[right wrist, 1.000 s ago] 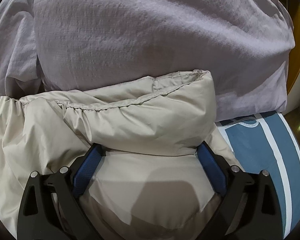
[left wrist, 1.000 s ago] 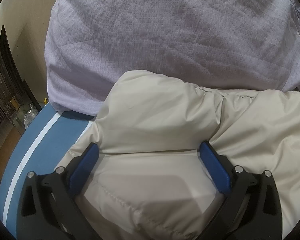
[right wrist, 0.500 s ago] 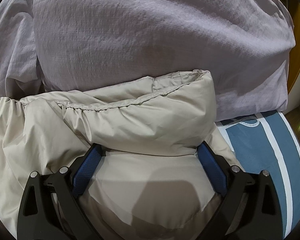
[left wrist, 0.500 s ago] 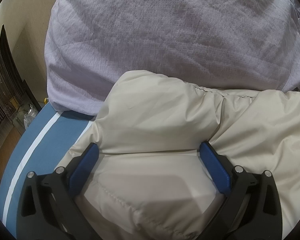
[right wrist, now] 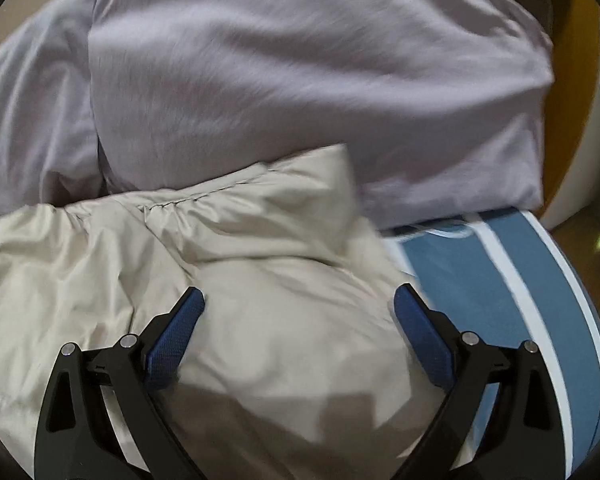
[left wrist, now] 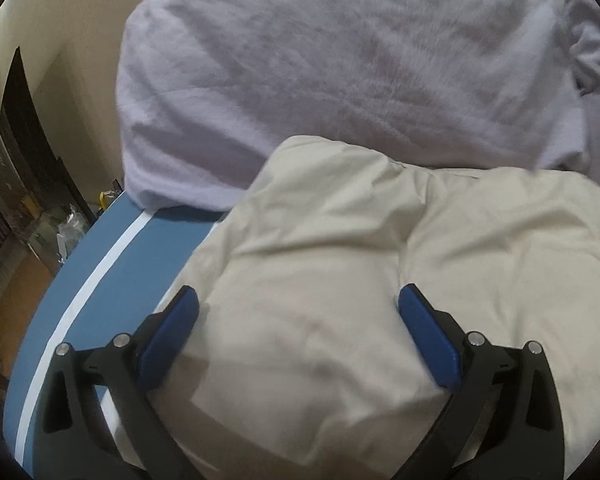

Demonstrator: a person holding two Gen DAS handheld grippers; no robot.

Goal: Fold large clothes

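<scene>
At the bottom of the left wrist view our left gripper (left wrist: 298,312) stands with its blue pads wide apart, holding nothing, with the beige padded jacket (left wrist: 380,280) bulging between and below them. The right wrist view shows the same: our right gripper (right wrist: 298,312) is spread open over the jacket (right wrist: 240,280), and no cloth is pinched.

The jacket fills the lower middle of both frames as a thick, puffy bundle. We judge that it is already doubled over on itself: a rolled edge with a stitched seam (right wrist: 204,200) runs across the middle of the right view, and a deep crease divides two lobes in the centre right of the left view. The fold looks largely done, though the bundle is rumpled and not squared up. What may be left is pressing it flat, tidying the edges, or one more fold; we cannot tell whether sleeves are tucked inside.

It lies on a blue sheet with white stripes (left wrist: 112,272), seen at lower left in the left view and lower right (right wrist: 500,280) in the right.

Beyond it, across the upper half of both frames, lies a lilac pillow (left wrist: 340,60), touching the jacket's far edge.
</scene>
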